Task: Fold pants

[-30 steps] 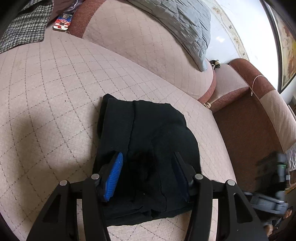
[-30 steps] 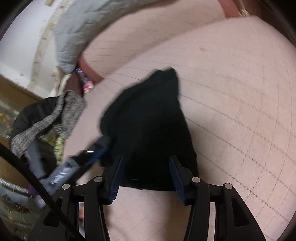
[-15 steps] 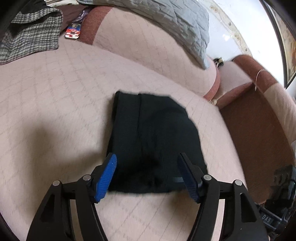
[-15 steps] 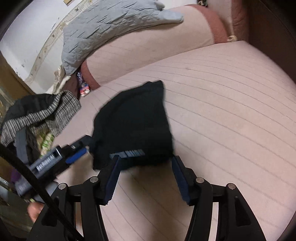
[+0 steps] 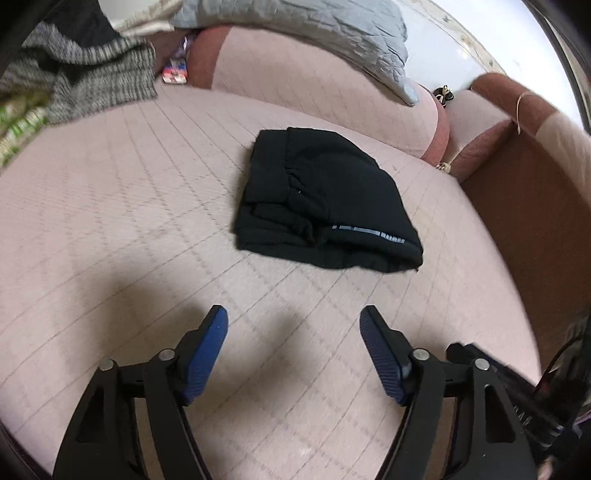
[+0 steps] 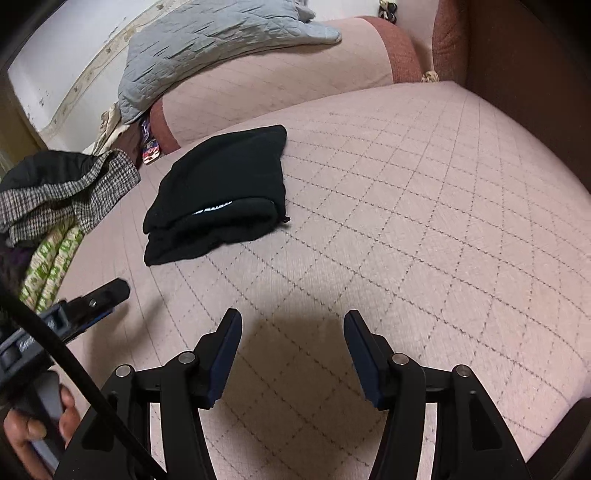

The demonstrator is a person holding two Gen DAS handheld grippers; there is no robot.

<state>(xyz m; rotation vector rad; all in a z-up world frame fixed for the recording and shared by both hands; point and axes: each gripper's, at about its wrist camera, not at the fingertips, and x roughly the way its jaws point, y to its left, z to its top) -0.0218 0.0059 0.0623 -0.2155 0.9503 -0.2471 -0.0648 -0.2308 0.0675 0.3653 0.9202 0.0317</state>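
**Pants folded on the sofa seat, both grippers free**

The black pants (image 5: 325, 199) lie folded in a compact bundle on the sofa (image 5: 110, 229) seat, near its back edge, below the backrest. A grey quilt (image 5: 314, 33) drapes over the backrest; a tweed garment (image 6: 62, 192) sits at the seat's left end. The left gripper (image 5: 293, 325) is spreading its fingers with nothing between them, apart from the pants. The right gripper (image 6: 291, 325) is released too, empty over bare seat.
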